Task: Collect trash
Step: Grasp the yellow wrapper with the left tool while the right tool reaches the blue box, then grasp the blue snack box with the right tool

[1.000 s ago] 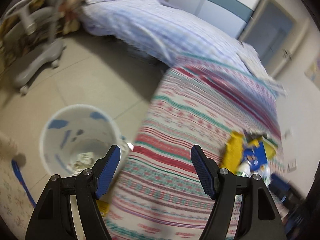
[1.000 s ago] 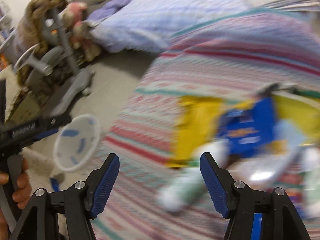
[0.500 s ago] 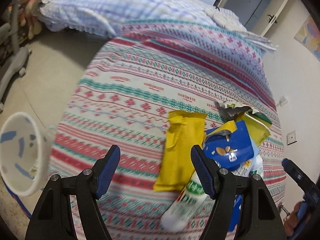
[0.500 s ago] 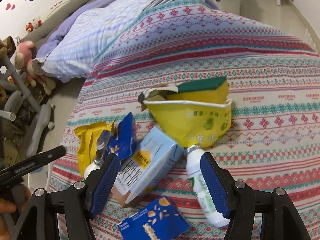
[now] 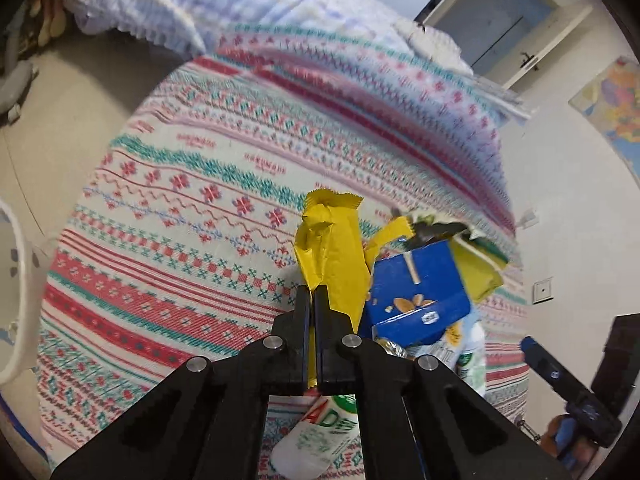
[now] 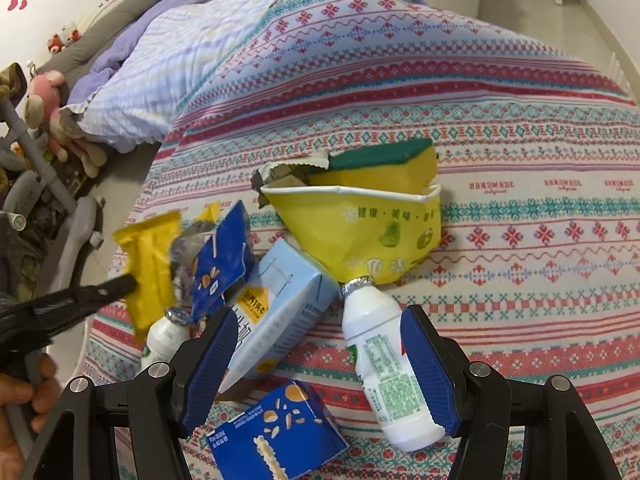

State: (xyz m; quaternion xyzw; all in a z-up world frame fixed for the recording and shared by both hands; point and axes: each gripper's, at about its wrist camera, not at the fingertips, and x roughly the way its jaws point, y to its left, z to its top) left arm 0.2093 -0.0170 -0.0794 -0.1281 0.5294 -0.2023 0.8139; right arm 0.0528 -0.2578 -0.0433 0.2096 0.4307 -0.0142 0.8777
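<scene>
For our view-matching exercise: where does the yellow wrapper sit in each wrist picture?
Left wrist: yellow wrapper at centre, pinched by the shut left gripper.
Right wrist: yellow wrapper at left, left gripper on it.
Shared landmark: torn blue packet beside it.

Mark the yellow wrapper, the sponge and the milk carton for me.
yellow wrapper [image 5: 330,256], left wrist view, middle of its crumpled face.
sponge [image 6: 380,162], right wrist view, green scouring top.
milk carton [image 6: 280,292], right wrist view, light-blue side panel.

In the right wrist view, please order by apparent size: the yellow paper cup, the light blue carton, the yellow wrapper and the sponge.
1. yellow paper cup
2. light blue carton
3. sponge and yellow wrapper look alike; the wrapper is partly hidden by the left gripper, so no ranking.
</scene>
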